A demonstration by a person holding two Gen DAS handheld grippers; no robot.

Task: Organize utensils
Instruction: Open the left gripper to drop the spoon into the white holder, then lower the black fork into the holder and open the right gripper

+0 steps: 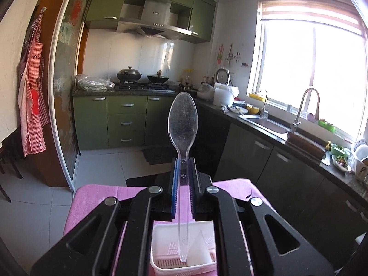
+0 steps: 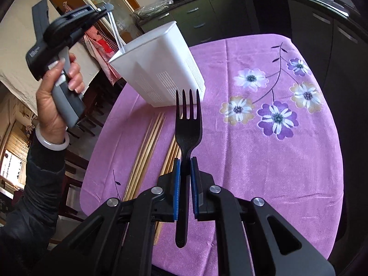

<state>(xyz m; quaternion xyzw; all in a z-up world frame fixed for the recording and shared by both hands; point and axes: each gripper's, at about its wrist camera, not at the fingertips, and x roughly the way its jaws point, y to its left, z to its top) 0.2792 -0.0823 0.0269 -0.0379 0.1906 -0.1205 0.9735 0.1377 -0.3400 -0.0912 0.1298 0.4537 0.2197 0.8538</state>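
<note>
My left gripper (image 1: 183, 161) is shut on a clear plastic spoon (image 1: 182, 117), bowl pointing up and away. The spoon's handle hangs down over the open top of a white slotted utensil holder (image 1: 165, 241). In the right wrist view the same left gripper (image 2: 105, 8) is held by a hand above the holder (image 2: 161, 69), and the spoon handle (image 2: 115, 31) reaches its rim. My right gripper (image 2: 185, 161) is shut on a black plastic fork (image 2: 187, 126), tines forward, above the table in front of the holder. Several wooden chopsticks (image 2: 147, 149) lie on the cloth below the fork.
The table wears a purple flowered cloth (image 2: 253, 172), with its edge close on the left. Beyond it are green kitchen cabinets (image 1: 126, 122), a stove with pans (image 1: 142, 78), a counter with a sink (image 1: 269, 124) along the right, and a tiled floor (image 1: 46, 207).
</note>
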